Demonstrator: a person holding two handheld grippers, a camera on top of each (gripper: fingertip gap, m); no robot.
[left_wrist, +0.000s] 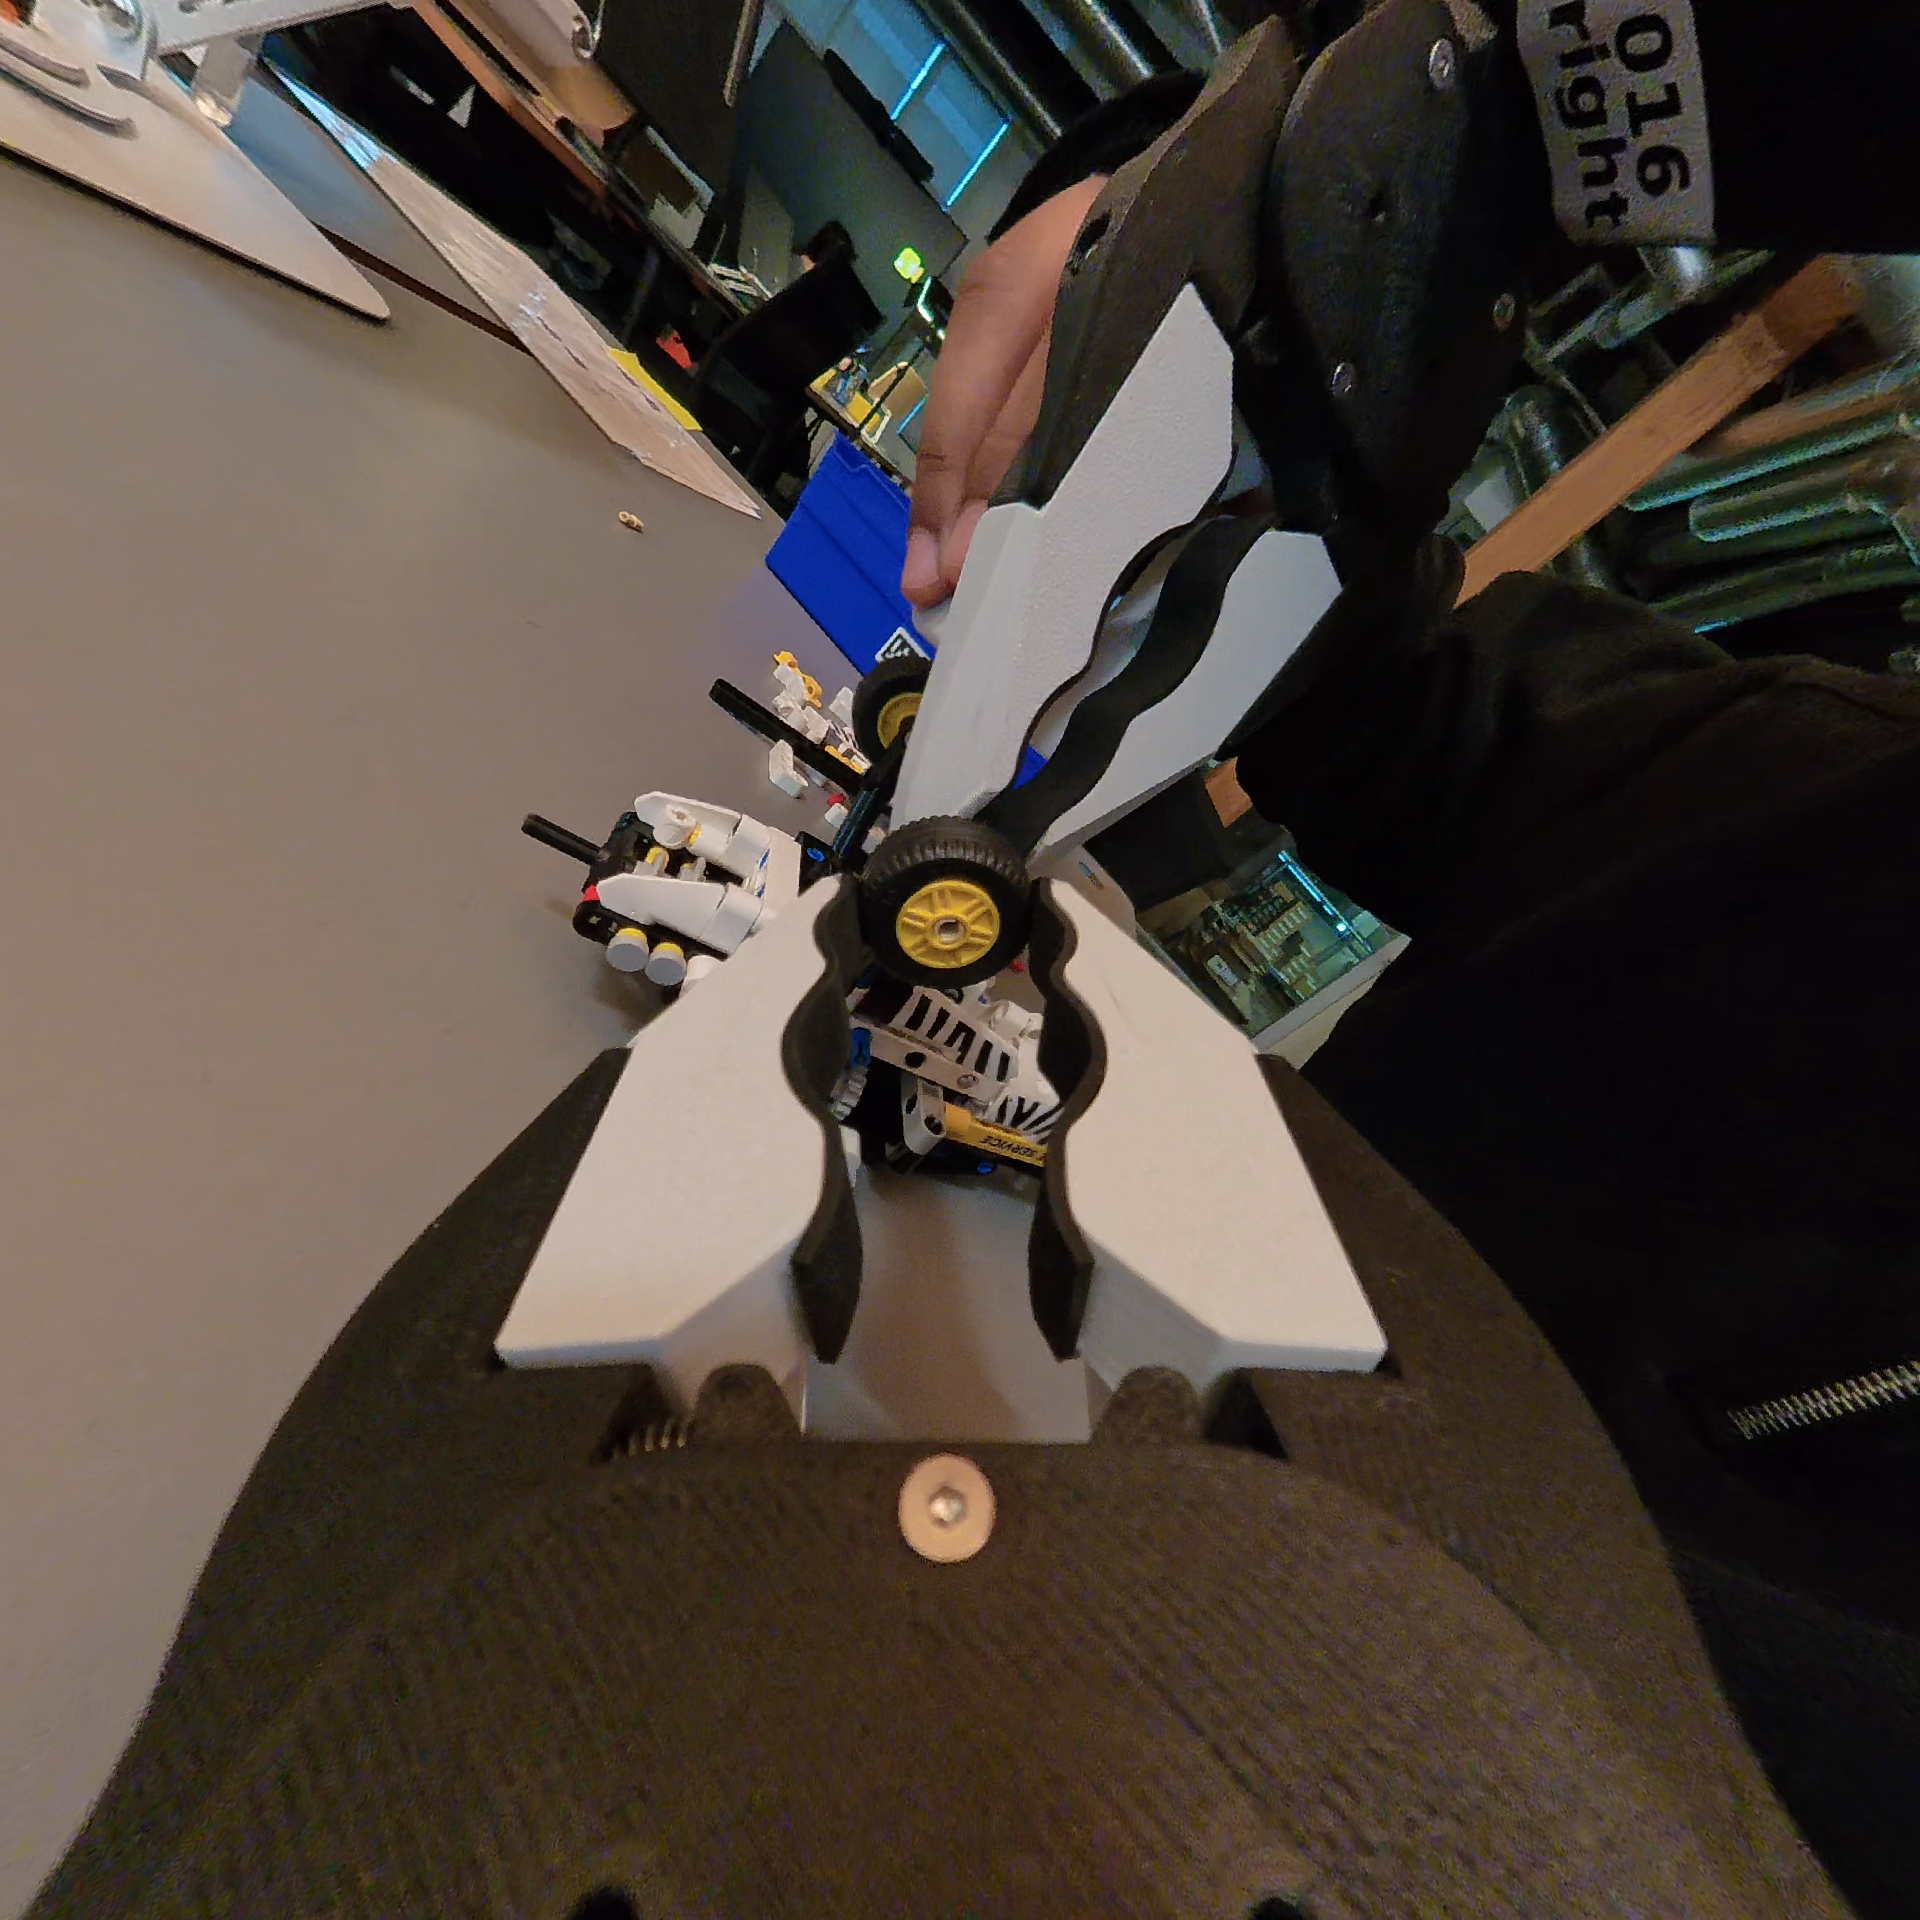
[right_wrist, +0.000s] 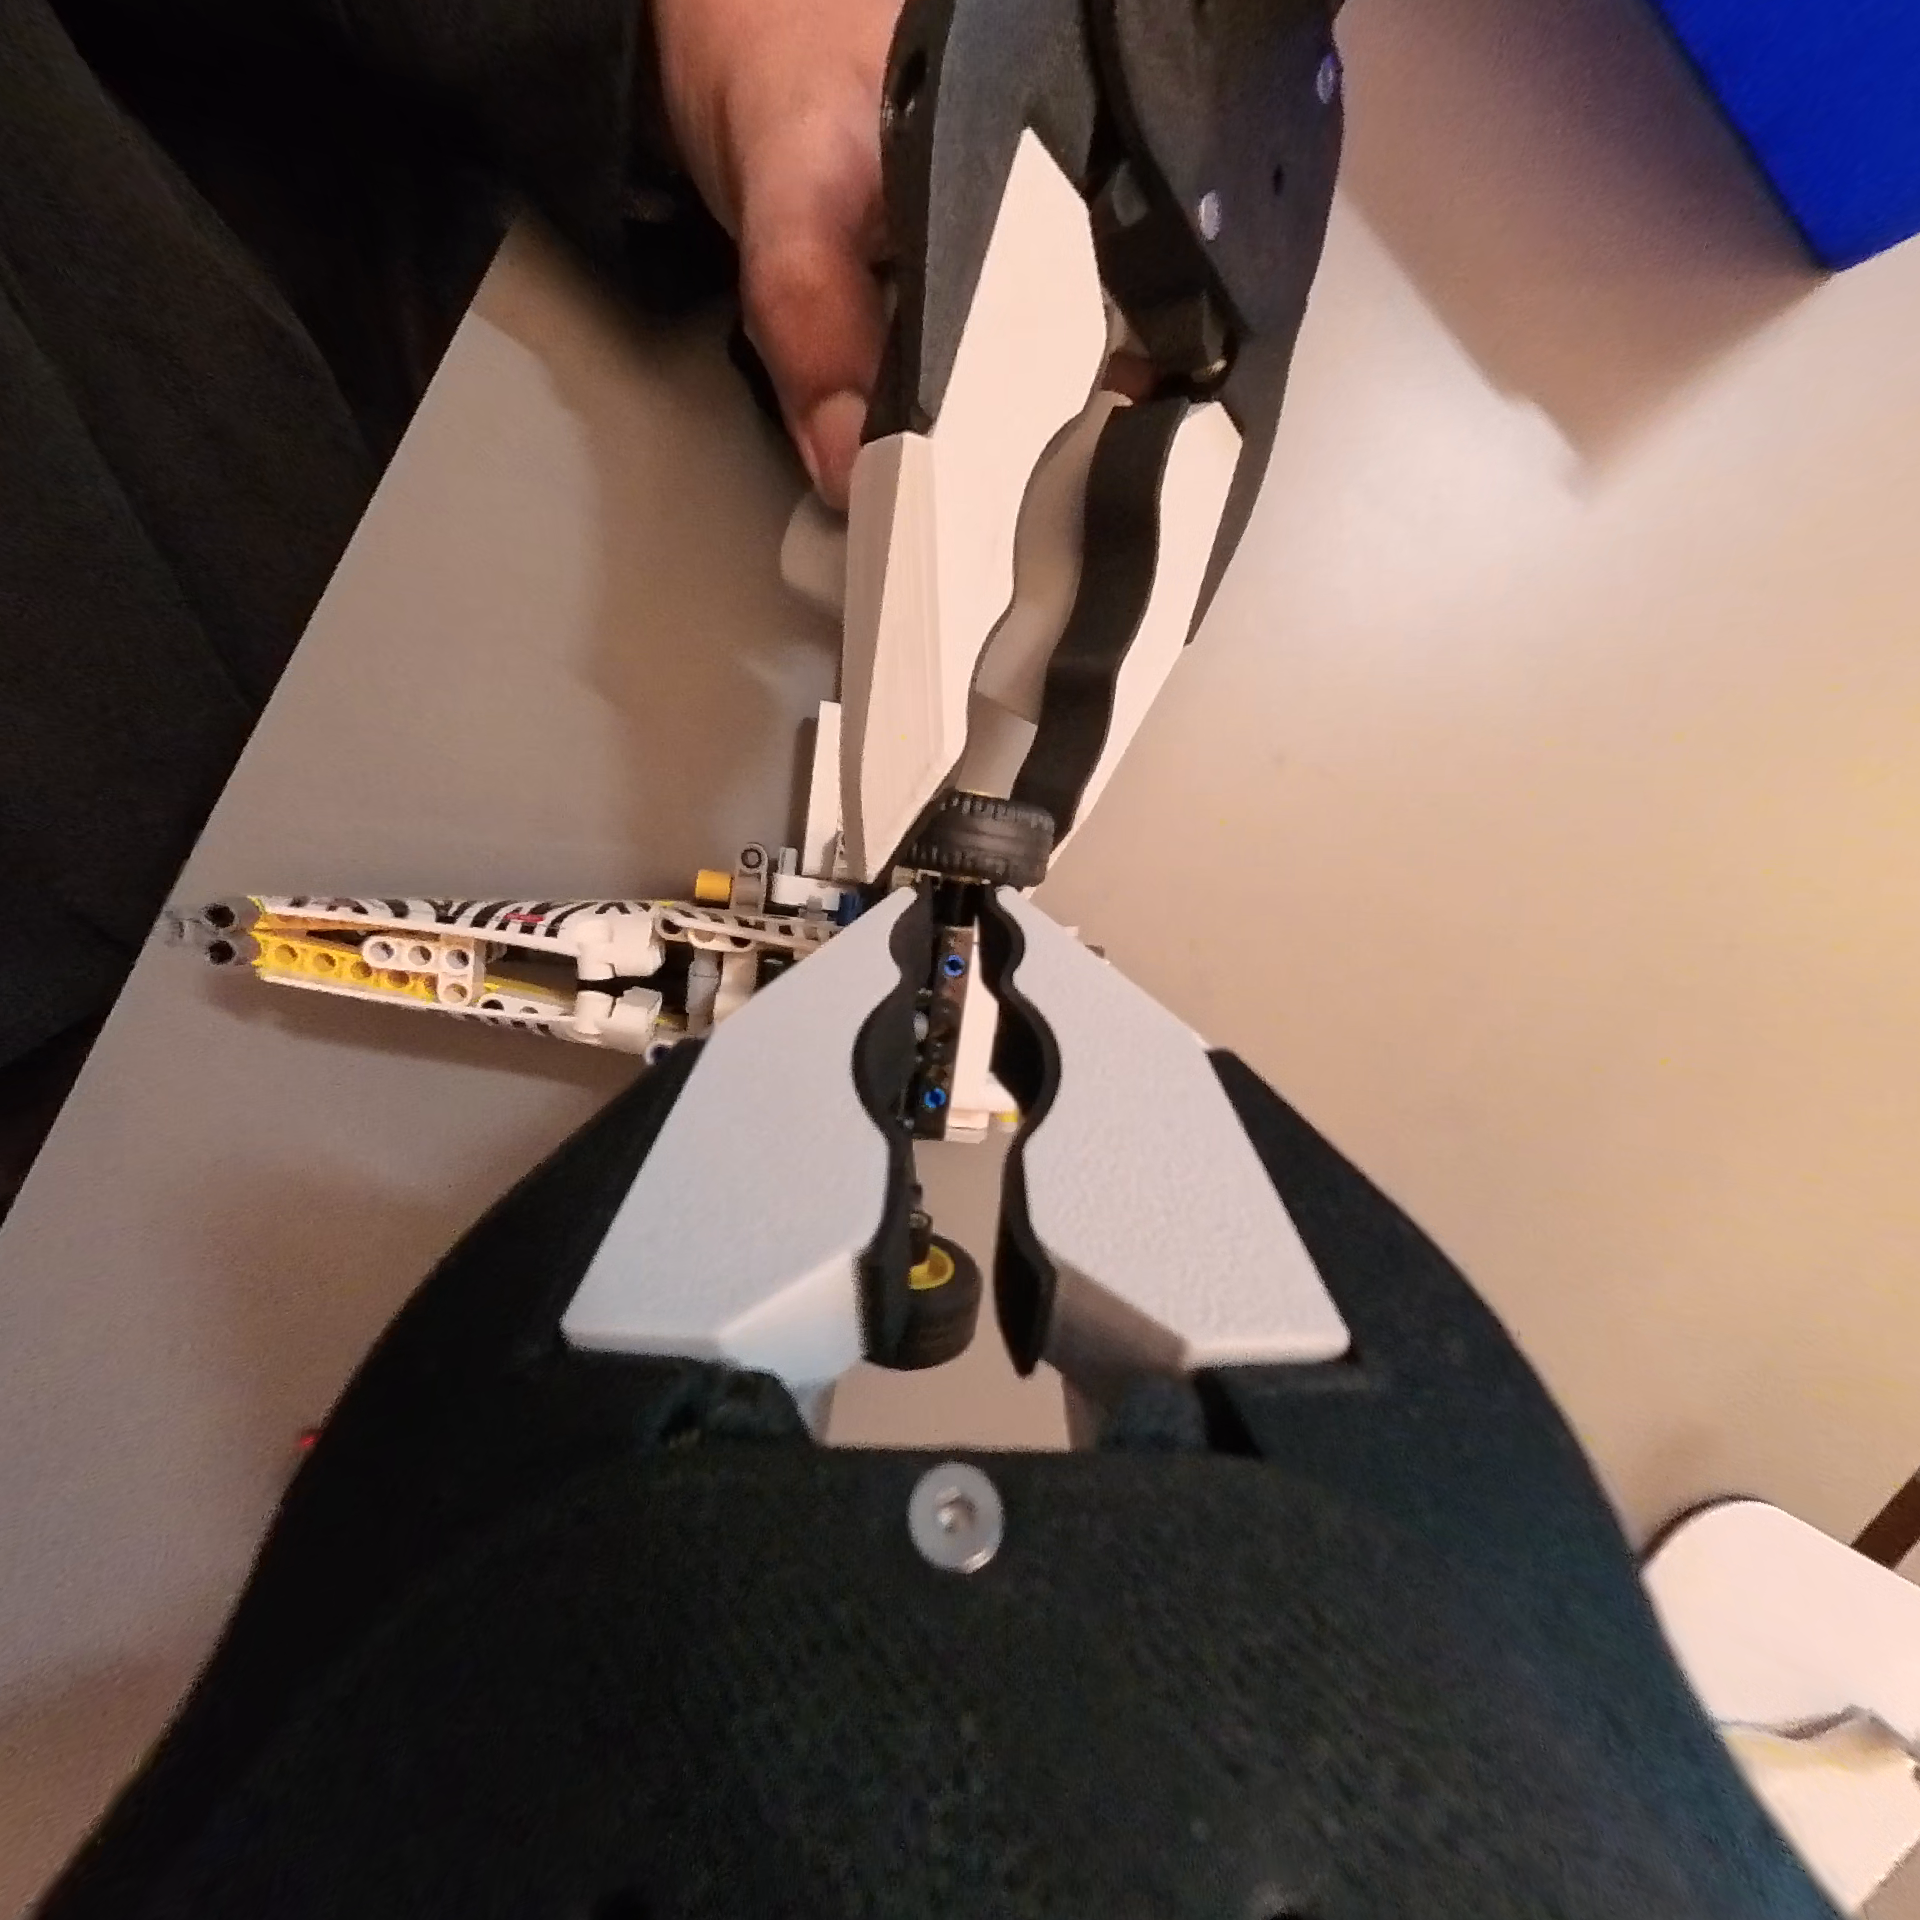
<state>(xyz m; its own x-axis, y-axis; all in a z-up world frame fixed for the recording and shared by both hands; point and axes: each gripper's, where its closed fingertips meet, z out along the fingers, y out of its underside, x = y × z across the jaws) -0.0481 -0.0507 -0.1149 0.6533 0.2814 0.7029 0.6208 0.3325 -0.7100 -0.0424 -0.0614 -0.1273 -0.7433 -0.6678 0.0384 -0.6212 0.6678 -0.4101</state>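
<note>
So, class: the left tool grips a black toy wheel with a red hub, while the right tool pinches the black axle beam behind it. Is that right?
Not quite: the hub is yellow, not red, as the left wrist view shows. The left tool grips the black toy wheel; the right tool pinches the black axle beam behind it.

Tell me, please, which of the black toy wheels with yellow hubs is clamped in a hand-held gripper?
The nearer black rubber wheel with a yellow spoked hub, pinched between the left hand-held gripper's pads; the other yellow-hubbed wheel sits free behind.
</note>
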